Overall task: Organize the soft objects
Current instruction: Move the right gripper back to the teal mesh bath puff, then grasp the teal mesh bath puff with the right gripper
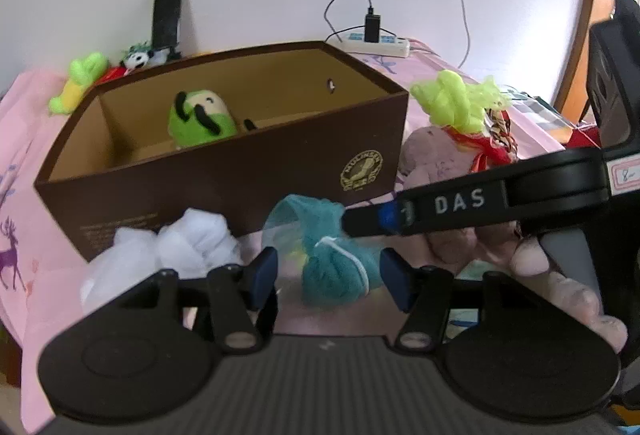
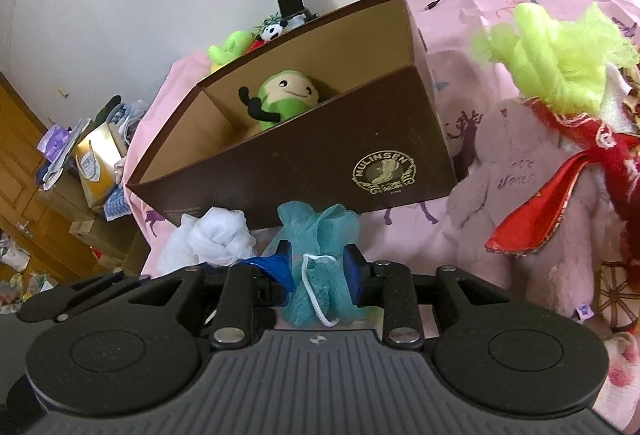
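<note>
Your right tongs (image 2: 318,275) are pinching the teal pouf (image 2: 316,255) at its middle, blue pads pressed into the mesh from both sides, its white cord (image 2: 314,287) looping down in front. In the left wrist view the same right tongs (image 1: 360,221) come in from the right, tips on the upper part of the teal pouf (image 1: 332,259).

Your left tongs (image 1: 328,277) are spread, one pad on either side of the teal pouf's lower half; you cannot tell whether they touch it. The pouf sits low over the pink cloth (image 1: 24,163) on the surface, just in front of the brown box (image 1: 240,179); the frames do not show whether it rests on the cloth.

The white pouf (image 1: 188,247) lies beside it on the left, against the front wall of the box. The box is open at the top, and the green plush (image 1: 202,117) stands inside toward its left end, leaning on the back wall.

To the right of the box, a lime pouf (image 2: 556,51) is perched on a pink plush (image 2: 532,195) that wears a red scarf (image 2: 560,191). Behind the box, near the wall, you have a small lime toy (image 1: 80,79), a panda toy (image 1: 140,59) and a dark phone (image 1: 167,15) propped upright. A power strip (image 1: 380,45) with a black plug lies farther right on the cloth.
</note>
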